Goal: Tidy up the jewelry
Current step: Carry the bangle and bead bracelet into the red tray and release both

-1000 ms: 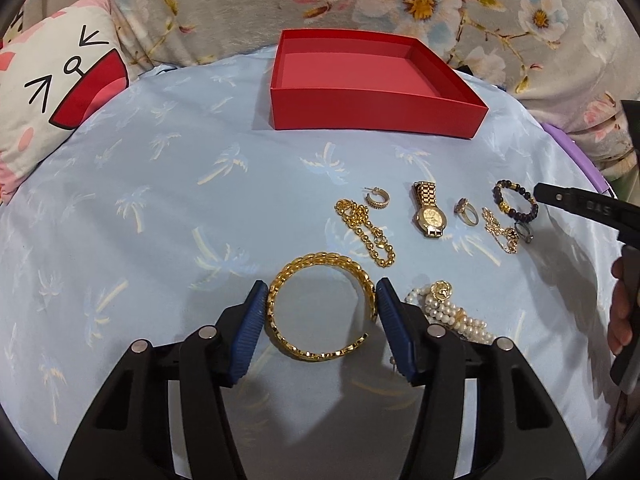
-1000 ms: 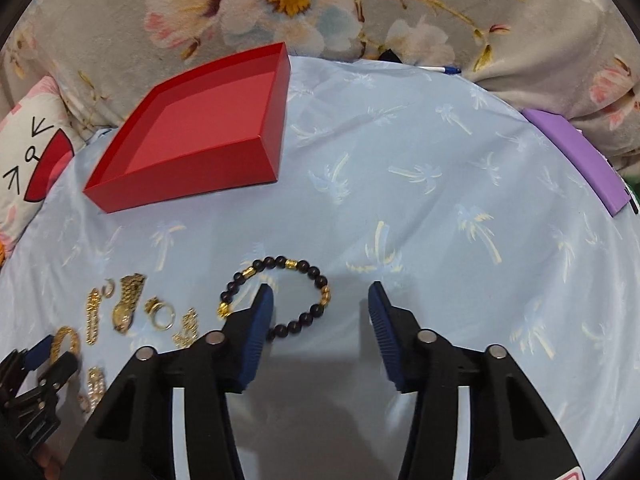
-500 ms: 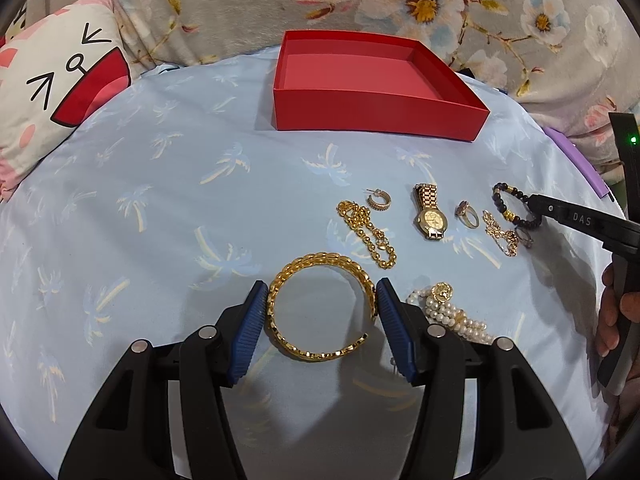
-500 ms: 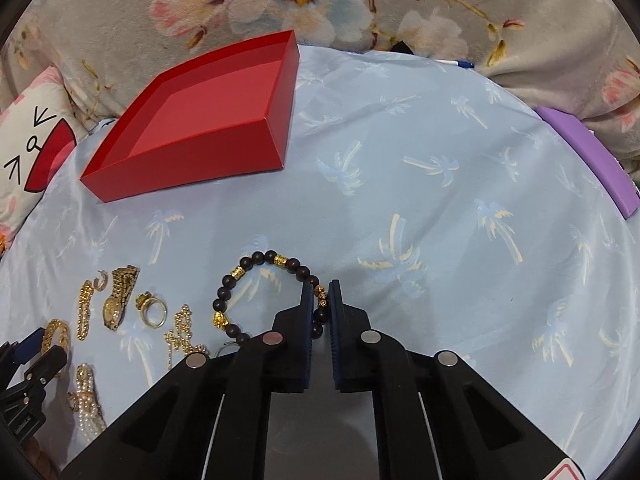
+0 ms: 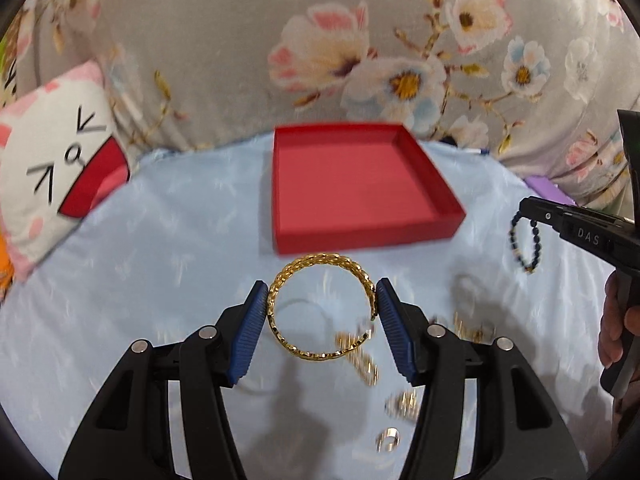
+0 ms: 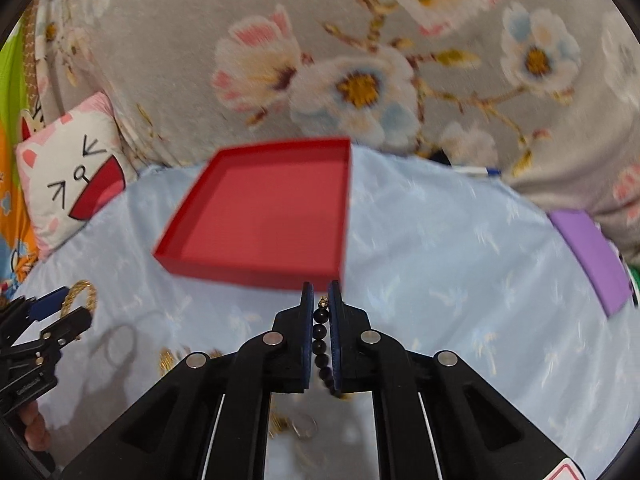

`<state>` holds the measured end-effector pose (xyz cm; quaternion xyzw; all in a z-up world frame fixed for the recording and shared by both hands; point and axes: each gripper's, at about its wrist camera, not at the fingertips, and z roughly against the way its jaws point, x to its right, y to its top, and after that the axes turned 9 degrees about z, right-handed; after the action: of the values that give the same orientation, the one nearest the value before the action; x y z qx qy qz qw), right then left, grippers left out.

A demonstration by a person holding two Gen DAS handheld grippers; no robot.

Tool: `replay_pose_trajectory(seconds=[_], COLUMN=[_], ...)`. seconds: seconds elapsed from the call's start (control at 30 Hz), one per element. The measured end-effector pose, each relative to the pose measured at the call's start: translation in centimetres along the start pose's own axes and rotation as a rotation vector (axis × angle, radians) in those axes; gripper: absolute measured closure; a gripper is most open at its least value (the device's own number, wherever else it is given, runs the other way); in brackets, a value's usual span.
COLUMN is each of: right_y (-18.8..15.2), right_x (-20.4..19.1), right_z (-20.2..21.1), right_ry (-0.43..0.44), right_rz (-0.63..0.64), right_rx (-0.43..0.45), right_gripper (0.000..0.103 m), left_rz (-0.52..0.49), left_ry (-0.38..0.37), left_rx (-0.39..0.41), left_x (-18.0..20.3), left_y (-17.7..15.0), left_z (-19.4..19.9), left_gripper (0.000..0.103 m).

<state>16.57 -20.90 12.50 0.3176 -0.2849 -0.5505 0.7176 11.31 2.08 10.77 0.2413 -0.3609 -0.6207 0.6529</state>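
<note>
Two bracelets now hang clear of the blue cloth (image 5: 168, 280), each carried by its own gripper toward the red box (image 5: 352, 192).

Left wrist view: the left gripper (image 5: 322, 312) clamps the gold bangle (image 5: 320, 308) across its width, a blue pad (image 5: 248, 332) pressed to each side. A second ago the bangle lay flat on the cloth between these same pads; now it casts a ring-shaped shadow below, and the leftover jewelry (image 5: 400, 400) blurs beneath it. At right, the right gripper (image 5: 532, 210) dangles the bead bracelet (image 5: 526, 244) in the air. The box, earlier far off, fills the middle of the picture.

Right wrist view: the right gripper (image 6: 320, 300) is pinched tight on the bead bracelet (image 6: 322, 344), whose beads run down between the jaws. A second ago those jaws stood wide around the bracelet as it lay on the cloth. At far left, the left gripper (image 6: 60, 312) holds the bangle (image 6: 82, 292) up. Both pickups look done; the drop into the empty box appears to be next.
</note>
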Motion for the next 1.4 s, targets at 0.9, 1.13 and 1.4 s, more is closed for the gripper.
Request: replay_pose_trajectory(seconds=[0.9,1.13,1.4], right_y=[12.6,11.4,4.6], right_x=[1.4,2.6,1.4], right_z=[-23.6,-17.0,-6.0], right_ry=[-0.007,0.027,0.046], right_rz=[-0.007,-0.035,0.018], right_rx=[-0.168,-0.042,0.04], right_gripper=[0.089,0.057,0.041], left_rz=[0.027,0.05,0.025], left_ry=[0.171,0.149,0.182], left_rx=[-0.145,-0.043,0.069], left_x=[2.2,0.6,-1.8], left_y=[14.9,15.6,10.4], left_z=[-26.7,-22.0,-11.3], left_gripper=[0.021,0.013,0.008])
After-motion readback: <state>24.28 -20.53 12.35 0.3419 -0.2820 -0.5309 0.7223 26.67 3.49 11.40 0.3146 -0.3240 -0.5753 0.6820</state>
